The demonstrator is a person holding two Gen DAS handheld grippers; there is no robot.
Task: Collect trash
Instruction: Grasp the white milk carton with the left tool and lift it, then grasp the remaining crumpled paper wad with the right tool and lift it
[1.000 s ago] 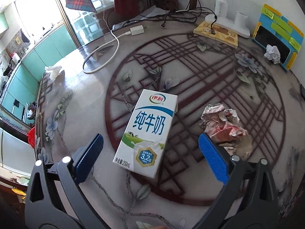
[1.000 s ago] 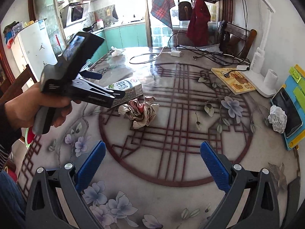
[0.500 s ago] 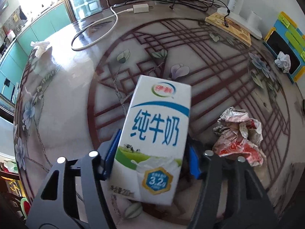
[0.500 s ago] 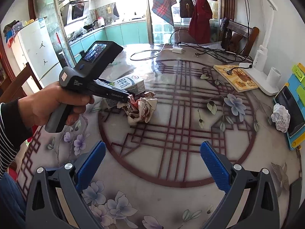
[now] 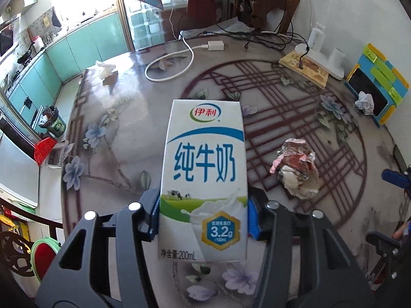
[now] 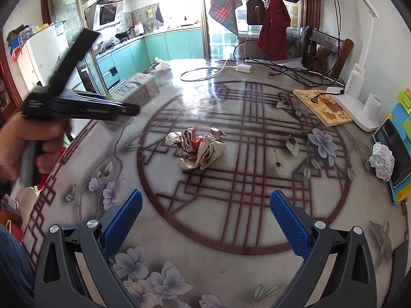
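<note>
My left gripper (image 5: pixel 203 218) is shut on a white and blue milk carton (image 5: pixel 204 174), its blue pads pressed on the carton's lower sides, and holds it above the table. From the right wrist view the same carton (image 6: pixel 136 88) appears blurred at the left, held by the left gripper (image 6: pixel 128 107) in a person's hand. A crumpled foil wrapper (image 5: pixel 298 169) lies on the table to the carton's right; it shows again as the wrapper (image 6: pixel 197 148) at the table's middle. My right gripper (image 6: pixel 205 218) hangs open over the near table edge, nothing between its pads. A white paper ball (image 6: pixel 382 161) lies at the right.
A crumpled tissue (image 5: pixel 105 69) lies at the table's far left edge. A white charger and cable (image 5: pixel 179 61), black cables (image 6: pixel 295 70), a wooden board (image 6: pixel 321 106), a lamp base (image 6: pixel 362 102) and a colourful phone stand (image 5: pixel 372 87) line the far and right sides. A small bin (image 5: pixel 51 120) stands on the floor.
The left gripper went from open around the lying carton to shut on it, then lifted it off the table and away from the wrapper. The right gripper stayed still.
</note>
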